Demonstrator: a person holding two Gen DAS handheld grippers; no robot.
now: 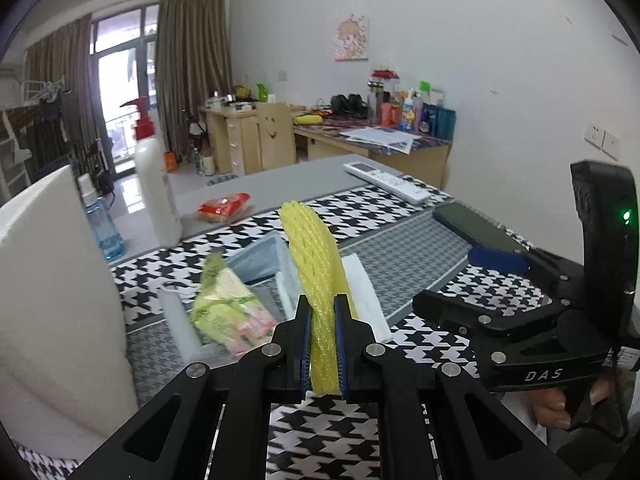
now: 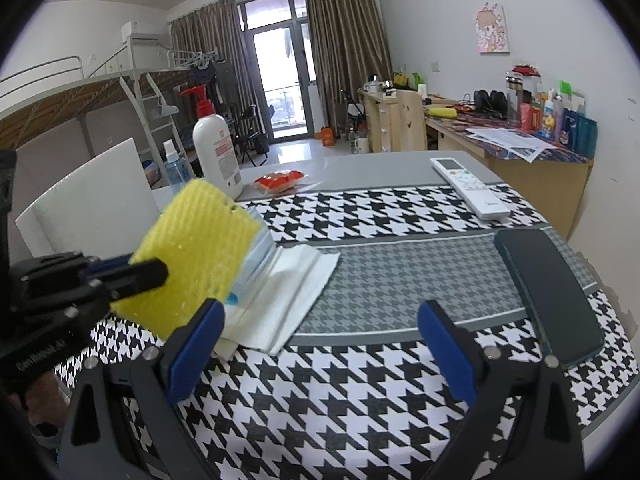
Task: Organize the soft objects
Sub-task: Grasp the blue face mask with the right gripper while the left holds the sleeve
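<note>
My left gripper (image 1: 321,308) is shut on a yellow foam net sleeve (image 1: 314,264) and holds it upright above the table; it shows in the right wrist view (image 2: 192,252) at the left, with the left gripper (image 2: 160,270) clamped on it. Below it lie a blue face mask (image 1: 260,258), a white folded tissue (image 1: 366,288), a green-and-pink packet (image 1: 228,312) and a white foam piece (image 1: 178,320). The mask (image 2: 260,252) and tissue (image 2: 296,280) also show in the right wrist view. My right gripper (image 2: 320,320) is open and empty over the houndstooth cloth; it also shows in the left wrist view (image 1: 496,260).
A white foam board (image 1: 52,288) stands at the left. A lotion pump bottle (image 2: 216,152), a blue spray bottle (image 2: 174,168), a red snack packet (image 2: 280,180), a white remote (image 2: 468,186) and a dark phone (image 2: 548,288) lie on the table (image 2: 360,168).
</note>
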